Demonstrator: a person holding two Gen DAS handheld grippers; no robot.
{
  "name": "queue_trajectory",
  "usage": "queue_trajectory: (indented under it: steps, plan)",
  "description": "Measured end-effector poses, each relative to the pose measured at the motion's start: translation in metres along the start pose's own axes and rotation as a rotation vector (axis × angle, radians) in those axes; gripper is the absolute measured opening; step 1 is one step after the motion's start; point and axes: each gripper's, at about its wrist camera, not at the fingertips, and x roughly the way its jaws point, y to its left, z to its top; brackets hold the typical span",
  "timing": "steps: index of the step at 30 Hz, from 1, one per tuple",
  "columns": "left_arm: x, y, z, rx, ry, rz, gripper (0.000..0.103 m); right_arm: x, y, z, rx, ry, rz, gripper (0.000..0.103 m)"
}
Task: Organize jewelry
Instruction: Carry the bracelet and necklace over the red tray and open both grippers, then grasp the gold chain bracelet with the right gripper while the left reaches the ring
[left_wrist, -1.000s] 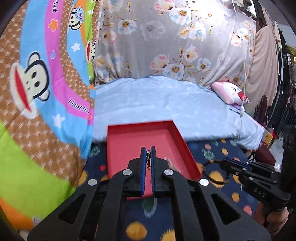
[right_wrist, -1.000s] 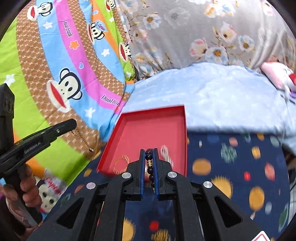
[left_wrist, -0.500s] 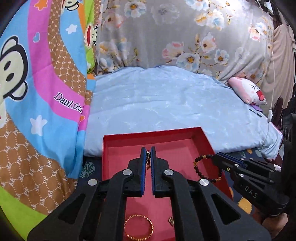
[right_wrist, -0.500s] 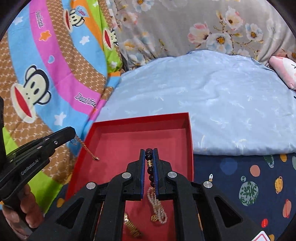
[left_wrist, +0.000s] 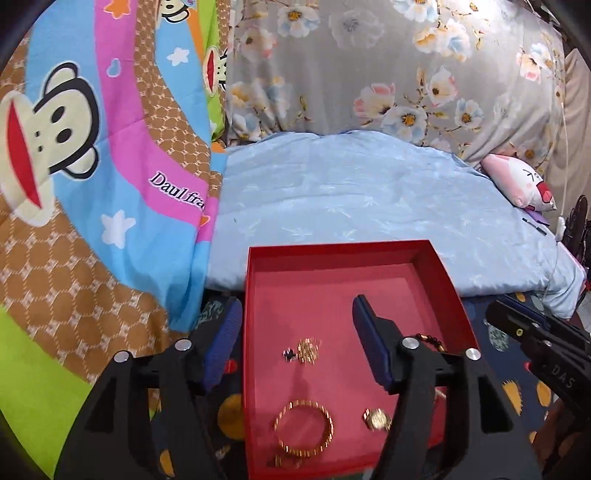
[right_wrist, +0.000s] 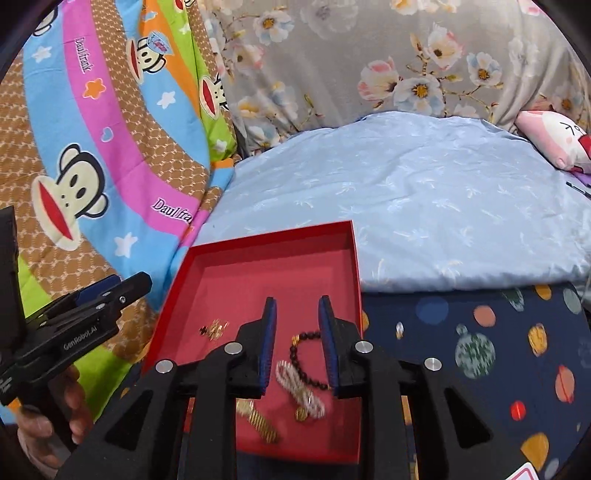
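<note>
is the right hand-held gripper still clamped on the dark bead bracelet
No, the right hand-held gripper is open, and the dark bead bracelet lies in the red tray.

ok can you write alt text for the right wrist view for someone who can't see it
The open right gripper hovers over a red tray on a bed, above a dark beaded bracelet and a pale beaded piece lying in it. A small gold chain lies further left; the left gripper is beside the tray.

I see a red tray (left_wrist: 448, 280) holding a gold bangle (left_wrist: 303, 428) and dark beads (right_wrist: 304, 354). Beneath me lies a navy planet-print sheet (right_wrist: 480, 332); beyond, pale-blue bedding (left_wrist: 351, 199) and a rainbow-striped monkey blanket (left_wrist: 92, 155).
</note>
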Motion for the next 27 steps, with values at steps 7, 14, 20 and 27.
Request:
queue_trajectory:
  steps: [7, 14, 20, 27]
  plan:
    - [-0.053, 0.003, -0.055, -0.022, 0.045, -0.019, 0.067, -0.074, -0.007, -0.072, 0.046, 0.033, 0.042, 0.026]
    - [-0.085, -0.004, -0.123, -0.034, 0.131, -0.041, 0.069, -0.111, -0.013, -0.154, 0.087, 0.146, 0.011, 0.029]
    - [-0.097, -0.013, -0.164, -0.076, 0.202, -0.076, 0.069, -0.112, -0.017, -0.195, 0.094, 0.203, -0.023, 0.029]
    - [-0.108, -0.023, -0.188, -0.050, 0.202, -0.050, 0.069, -0.099, 0.004, -0.199, 0.023, 0.211, -0.006, 0.029]
